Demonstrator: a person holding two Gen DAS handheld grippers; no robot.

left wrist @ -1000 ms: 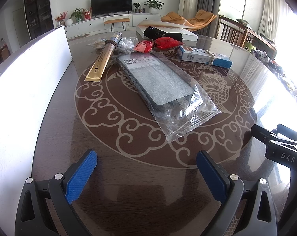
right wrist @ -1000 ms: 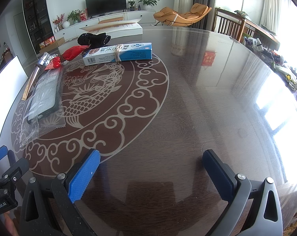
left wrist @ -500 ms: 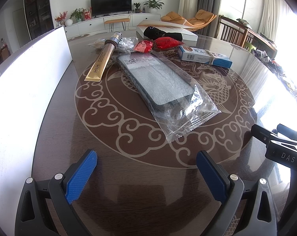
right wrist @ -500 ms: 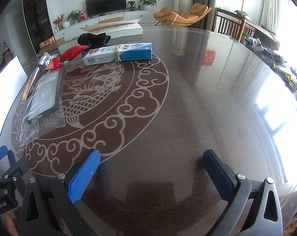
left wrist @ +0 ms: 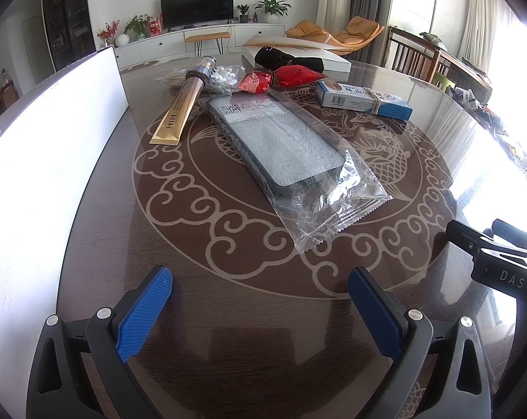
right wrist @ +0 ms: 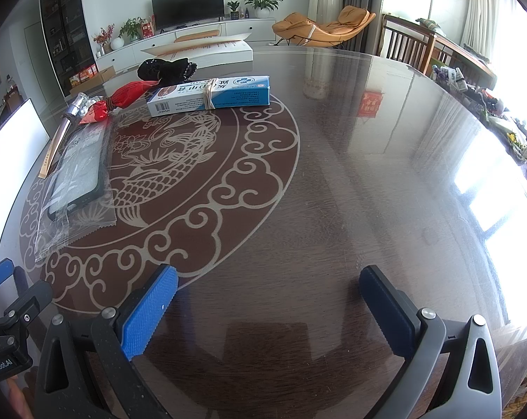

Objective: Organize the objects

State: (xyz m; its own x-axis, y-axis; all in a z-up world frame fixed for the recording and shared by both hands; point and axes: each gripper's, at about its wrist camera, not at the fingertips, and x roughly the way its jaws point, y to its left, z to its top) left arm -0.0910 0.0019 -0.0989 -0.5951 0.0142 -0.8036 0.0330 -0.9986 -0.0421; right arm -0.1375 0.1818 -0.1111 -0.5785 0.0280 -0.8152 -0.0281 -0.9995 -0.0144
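Observation:
A phone case in a clear plastic bag (left wrist: 284,146) lies in the middle of the round table; it also shows in the right wrist view (right wrist: 76,178). Behind it lie a gold tube (left wrist: 181,113), a bag of cotton balls (left wrist: 223,76), a red packet (left wrist: 281,76), a black cloth item (left wrist: 284,59) and a blue-white box (left wrist: 363,99), bound with a rubber band (right wrist: 211,96). My left gripper (left wrist: 260,309) is open and empty, low over the table's near edge. My right gripper (right wrist: 268,307) is open and empty, to the right of the left one.
A white board (left wrist: 43,160) stands along the table's left edge. A flat white box (left wrist: 298,52) lies at the far side. The glossy brown table (right wrist: 368,174) has a dragon pattern. Chairs (right wrist: 406,42) and a cluttered side table stand at the right.

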